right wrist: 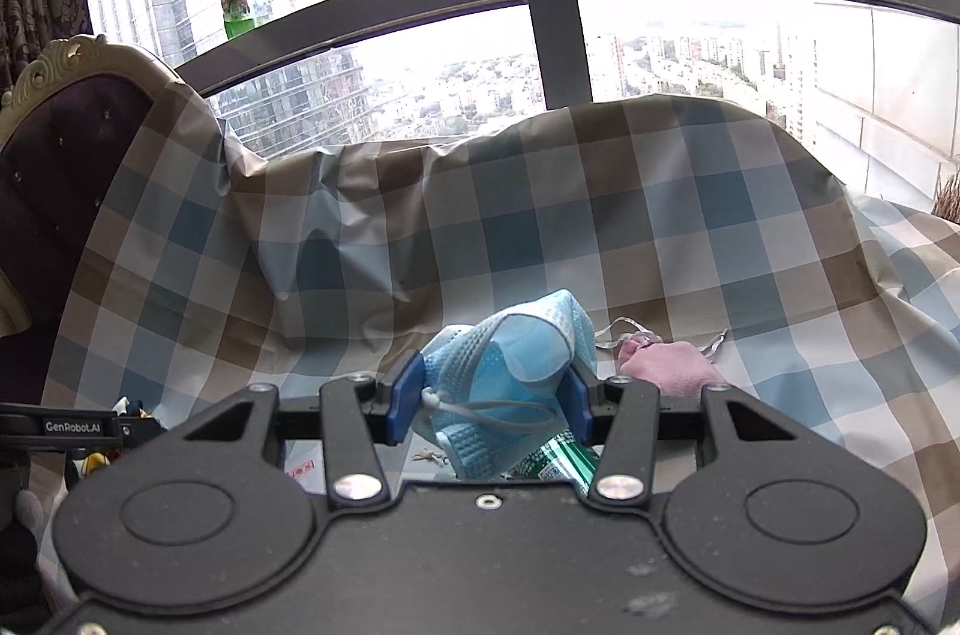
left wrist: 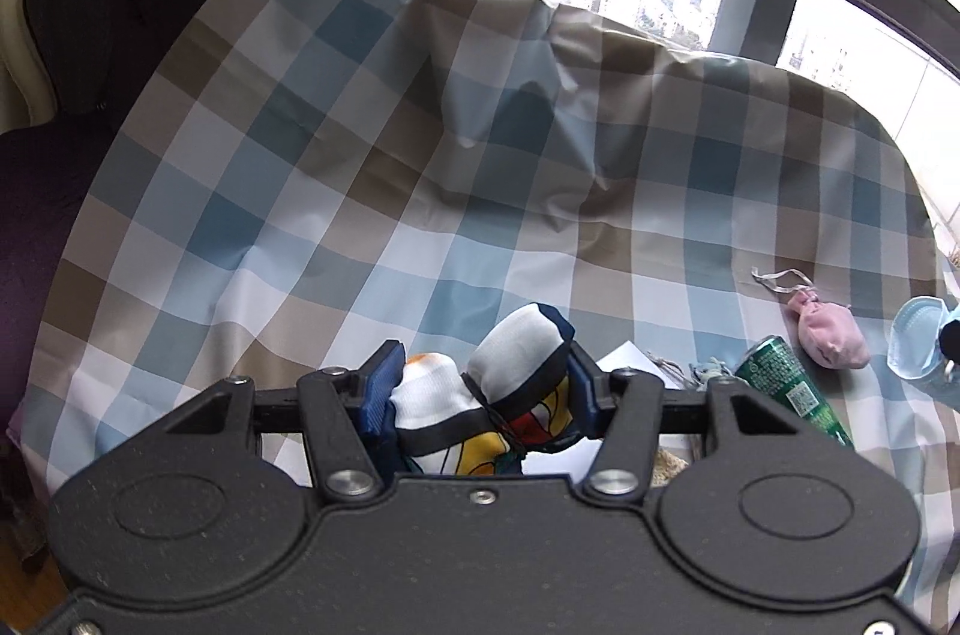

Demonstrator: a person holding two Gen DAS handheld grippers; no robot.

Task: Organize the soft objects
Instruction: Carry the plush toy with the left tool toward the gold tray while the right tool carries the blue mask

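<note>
My left gripper (left wrist: pixel 480 392) is shut on a bundle of white socks (left wrist: pixel 510 365) with black bands and colourful print, held above the checked cloth (left wrist: pixel 420 191). In the right wrist view my right gripper (right wrist: pixel 489 395) is shut on a crumpled blue face mask (right wrist: pixel 510 359), its ear loop hanging between the blue pads. That mask (left wrist: pixel 918 341) also shows at the right edge of the left wrist view. A small pink drawstring pouch (left wrist: pixel 831 338) lies on the cloth to the right; in the right view the pouch (right wrist: pixel 672 365) sits just past the right finger.
A green can (left wrist: pixel 792 389) lies on the cloth beside a white paper (left wrist: pixel 624 356) and a little grey string item (left wrist: pixel 711 371). A dark tufted chair back (right wrist: pixel 60 167) stands at the left. The window (right wrist: pixel 456 83) rises behind, with plants and small bottles on its rail.
</note>
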